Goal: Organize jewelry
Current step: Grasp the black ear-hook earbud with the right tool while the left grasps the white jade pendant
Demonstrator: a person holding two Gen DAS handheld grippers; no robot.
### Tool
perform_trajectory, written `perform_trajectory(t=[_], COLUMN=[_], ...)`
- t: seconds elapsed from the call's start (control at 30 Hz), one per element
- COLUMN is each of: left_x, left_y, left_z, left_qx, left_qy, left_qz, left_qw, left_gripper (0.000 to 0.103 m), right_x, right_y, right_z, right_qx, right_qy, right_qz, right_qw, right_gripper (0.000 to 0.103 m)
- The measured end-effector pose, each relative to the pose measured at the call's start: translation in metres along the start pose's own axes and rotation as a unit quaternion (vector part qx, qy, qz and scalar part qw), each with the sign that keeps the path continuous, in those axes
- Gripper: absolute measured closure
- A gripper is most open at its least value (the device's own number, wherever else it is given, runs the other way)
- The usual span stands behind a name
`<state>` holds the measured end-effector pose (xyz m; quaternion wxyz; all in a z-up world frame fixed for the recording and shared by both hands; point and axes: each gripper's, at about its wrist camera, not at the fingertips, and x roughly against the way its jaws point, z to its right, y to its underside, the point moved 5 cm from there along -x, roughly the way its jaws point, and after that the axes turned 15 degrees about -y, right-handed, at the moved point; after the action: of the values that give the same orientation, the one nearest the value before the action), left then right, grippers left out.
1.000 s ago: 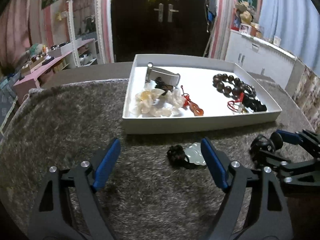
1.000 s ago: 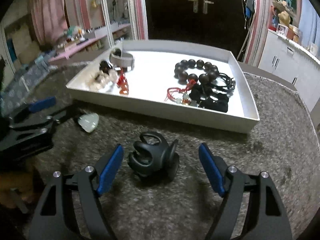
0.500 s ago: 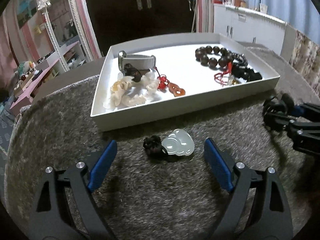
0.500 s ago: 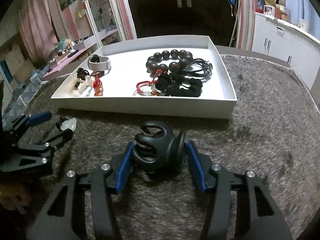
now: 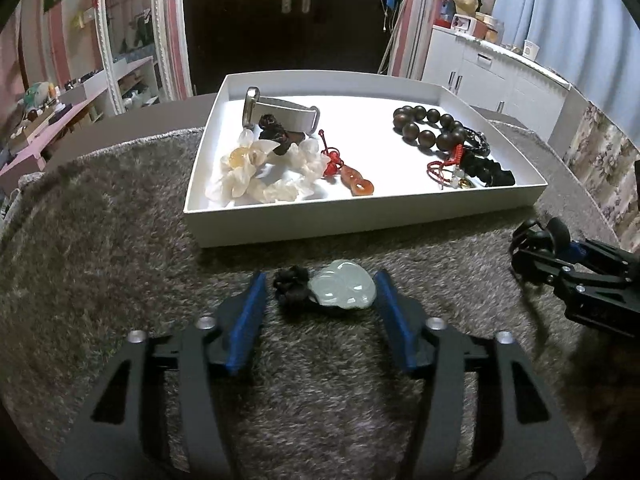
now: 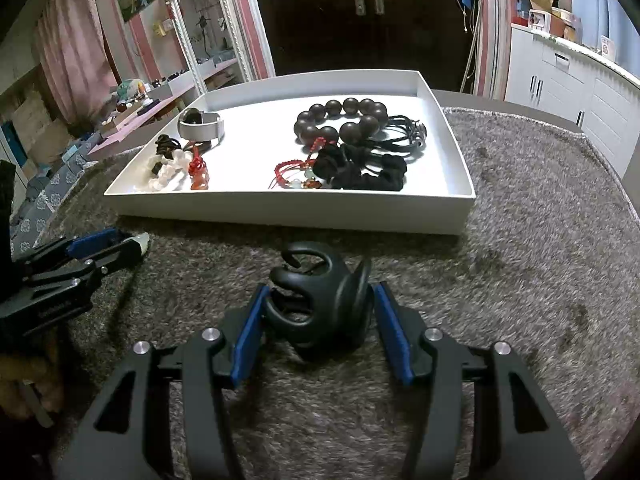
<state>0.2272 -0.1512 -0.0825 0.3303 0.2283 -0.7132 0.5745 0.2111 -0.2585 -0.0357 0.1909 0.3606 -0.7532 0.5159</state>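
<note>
Bracketing pale jade pendant (image 5: pixel 345 289) crosswise: left gripper (image 5: pixel 320 304) closing, pads not yet pressing. Right gripper (image 6: pixel 318 312) clamped on black hair claw (image 6: pixel 318 304).

A pale green jade pendant (image 5: pixel 345 289) with a black knotted cord (image 5: pixel 291 282) at its left lies flat on the grey shaggy rug (image 5: pixel 100 240), just near of the white tray (image 5: pixel 360 222). To its right, on the same rug, a black claw hair clip (image 6: pixel 320 304) stands tilted, prongs curling up.

Inside the tray, at the left: a grey watch band (image 5: pixel 280 114), a dark carved piece (image 5: pixel 274 134), a white chunky bead bracelet (image 5: pixel 256 176) and an orange-red pendant on a red knot (image 5: pixel 352 178). At the right: a dark brown round-bead bracelet (image 5: pixel 424 126), a black braided cord bracelet (image 6: pixel 404 132), a red string bracelet (image 6: pixel 296 172) and a black scrunchie (image 6: pixel 360 170), piled touching each other.
</note>
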Motion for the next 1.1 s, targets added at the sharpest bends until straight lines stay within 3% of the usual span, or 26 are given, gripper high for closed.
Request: perform_trajectory(t=[0.2, 0.37, 0.6, 1.1], left_x=[0.005, -0.005, -0.003, 0.01], left_y=[-0.001, 0.001, 0.0, -0.002], left_z=[-0.013, -0.028, -0.013, -0.014], left_qx=[0.03, 0.07, 0.035, 0.041], left_qy=[-0.007, -0.001, -0.007, 0.01], left_qz=[0.009, -0.017, -0.009, 0.013], left_qw=[0.9995, 0.9974, 0.9993, 0.999], left_gripper=[0.039, 0.07, 0.087, 0.091], right_x=[-0.001, -0.002, -0.003, 0.003], right_y=[0.0, 0.001, 0.001, 0.0], right_z=[0.0, -0.001, -0.001, -0.004], right_qx=[-0.001, 0.002, 0.003, 0.005], right_qy=[-0.001, 0.0, 0.001, -0.008], right_qz=[-0.001, -0.004, -0.005, 0.005], right_qw=[1.0, 1.0, 1.0, 1.0], right_gripper=[0.048, 0.047, 0.047, 0.05])
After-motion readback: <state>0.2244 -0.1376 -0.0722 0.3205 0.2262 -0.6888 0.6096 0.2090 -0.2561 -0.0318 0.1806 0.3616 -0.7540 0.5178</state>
